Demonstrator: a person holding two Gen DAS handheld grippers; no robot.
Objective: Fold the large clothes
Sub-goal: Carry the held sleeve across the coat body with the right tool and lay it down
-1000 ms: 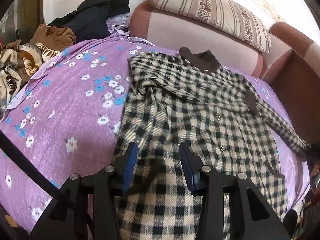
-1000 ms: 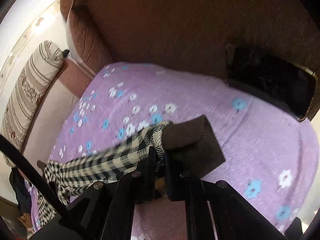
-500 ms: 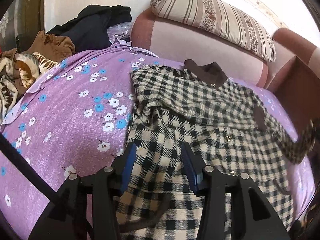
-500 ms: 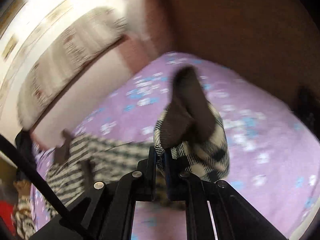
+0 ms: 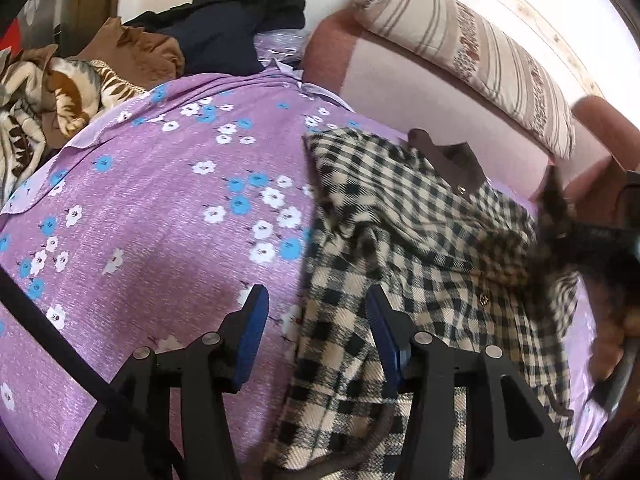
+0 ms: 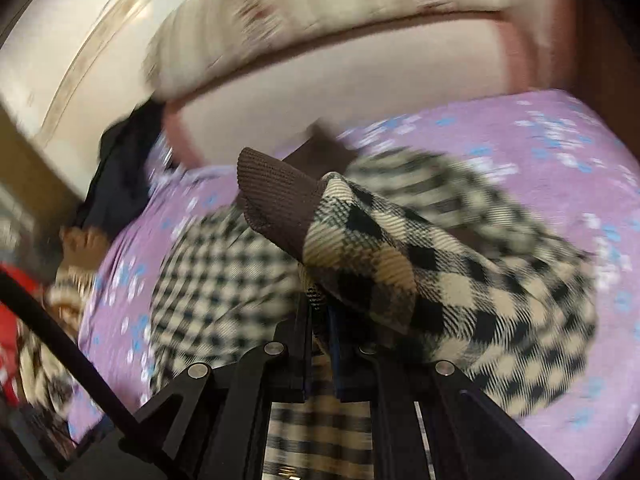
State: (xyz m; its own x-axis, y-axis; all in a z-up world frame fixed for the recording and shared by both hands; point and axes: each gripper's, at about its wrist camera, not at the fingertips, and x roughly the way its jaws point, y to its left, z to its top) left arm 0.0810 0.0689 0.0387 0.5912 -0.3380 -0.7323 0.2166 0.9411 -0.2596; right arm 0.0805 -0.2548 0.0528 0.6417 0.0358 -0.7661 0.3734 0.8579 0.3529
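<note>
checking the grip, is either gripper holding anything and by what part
The right gripper is shut on the checked coat, at its sleeve end by the brown cuff. The left gripper holds nothing.

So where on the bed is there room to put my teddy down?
The purple flowered sheet is bare on its left half, between the checked coat and the pile of clothes at the far left corner. The right half is crowded: the coat is spread there and the right tool holds its sleeve over it.

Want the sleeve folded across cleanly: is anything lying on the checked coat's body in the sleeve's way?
Nothing visible does. The right gripper holds the sleeve by its brown cuff; the checked coat lies bare, and the left gripper hovers open at its edge.
</note>
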